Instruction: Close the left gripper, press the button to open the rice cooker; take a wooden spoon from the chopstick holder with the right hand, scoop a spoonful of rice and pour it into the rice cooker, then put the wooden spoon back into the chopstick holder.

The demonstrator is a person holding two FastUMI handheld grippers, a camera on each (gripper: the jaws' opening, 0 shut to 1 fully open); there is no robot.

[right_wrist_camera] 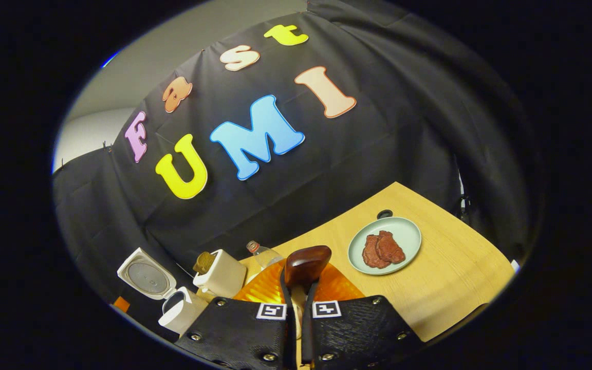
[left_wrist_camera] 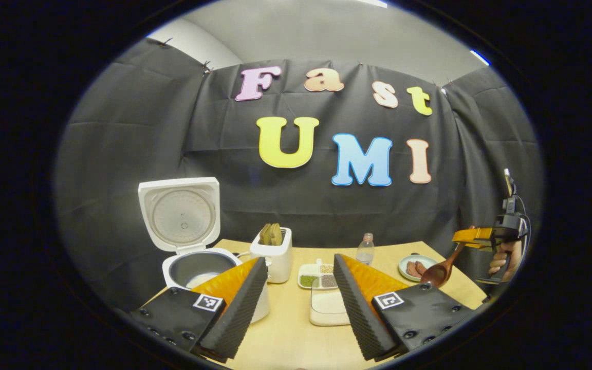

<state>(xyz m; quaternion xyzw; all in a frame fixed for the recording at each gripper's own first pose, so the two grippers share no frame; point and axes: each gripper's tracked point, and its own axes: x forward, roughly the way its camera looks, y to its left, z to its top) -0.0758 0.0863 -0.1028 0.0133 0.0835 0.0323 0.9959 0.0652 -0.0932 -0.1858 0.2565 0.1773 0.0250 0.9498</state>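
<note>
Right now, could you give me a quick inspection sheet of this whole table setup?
Surface: wooden table.
Job's things: rice cooker, lid up; chopstick holder; rice container; wooden spoon, bowl looks empty.
Clutter: divided dish of grains; plastic bottle; plate with meat slices.
Grippers: left gripper open, holding nothing; right gripper shut on the spoon.
Cables: wires at the right gripper.
Surroundings: black cloth wall.

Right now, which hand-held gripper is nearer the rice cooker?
Left. The left hand-held gripper sits open just beside the rice cooker; the right hand-held gripper holds the wooden spoon across the table.
</note>
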